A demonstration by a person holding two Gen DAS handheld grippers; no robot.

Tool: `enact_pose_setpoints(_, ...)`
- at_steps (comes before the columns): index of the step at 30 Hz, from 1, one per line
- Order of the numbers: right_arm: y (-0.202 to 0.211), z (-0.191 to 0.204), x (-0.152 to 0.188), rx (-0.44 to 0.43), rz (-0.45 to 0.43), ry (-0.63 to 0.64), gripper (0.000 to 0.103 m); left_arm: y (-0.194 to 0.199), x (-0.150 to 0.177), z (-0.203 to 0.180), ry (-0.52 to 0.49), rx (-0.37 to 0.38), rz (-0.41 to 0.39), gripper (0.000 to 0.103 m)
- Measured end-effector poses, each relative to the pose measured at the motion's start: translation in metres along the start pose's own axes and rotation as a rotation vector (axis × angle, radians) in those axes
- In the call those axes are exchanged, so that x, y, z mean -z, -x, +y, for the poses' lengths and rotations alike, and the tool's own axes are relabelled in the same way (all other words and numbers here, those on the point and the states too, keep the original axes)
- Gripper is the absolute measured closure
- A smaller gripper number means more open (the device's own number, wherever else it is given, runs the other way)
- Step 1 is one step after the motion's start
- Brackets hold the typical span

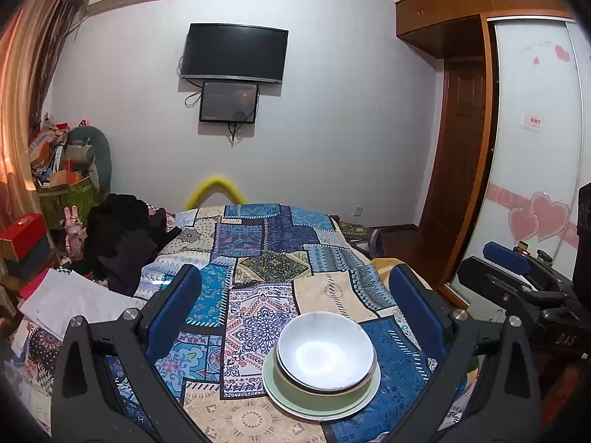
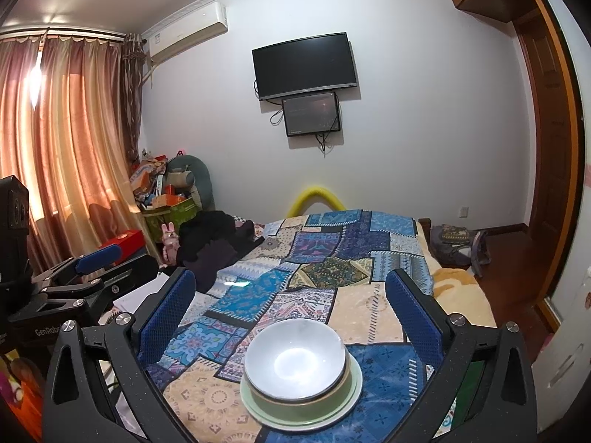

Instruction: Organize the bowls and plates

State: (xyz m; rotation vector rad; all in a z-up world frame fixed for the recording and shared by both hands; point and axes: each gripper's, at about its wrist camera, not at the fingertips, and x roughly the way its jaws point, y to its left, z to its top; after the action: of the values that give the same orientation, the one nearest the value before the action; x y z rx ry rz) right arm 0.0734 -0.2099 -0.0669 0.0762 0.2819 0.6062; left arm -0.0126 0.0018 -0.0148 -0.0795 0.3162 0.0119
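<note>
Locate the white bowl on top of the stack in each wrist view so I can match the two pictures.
Left wrist: the white bowl sits lower centre-right, nested in a green bowl on a pale plate, between the open left tongs.
Right wrist: the white bowl is at lower centre, between the open right tongs.
Shared landmark: the wall television above the patchwork cloth.

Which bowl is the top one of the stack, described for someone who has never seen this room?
Find the bed with the blue patchwork cover; a stack of dishes sits at its near end. The white bowl is uppermost, nested in a green bowl on a pale green plate. It alone is white, with nothing in it.
</note>
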Motion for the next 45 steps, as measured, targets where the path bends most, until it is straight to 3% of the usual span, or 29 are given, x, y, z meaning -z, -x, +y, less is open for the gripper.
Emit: enact_pose_setpoints(45, 0.001, -0.003, -0.001, 0.006, 0.011, 0.011, 0.0, -0.003, 0.0, -0.011, -0.038, 0.043, 0.002, 0.0)
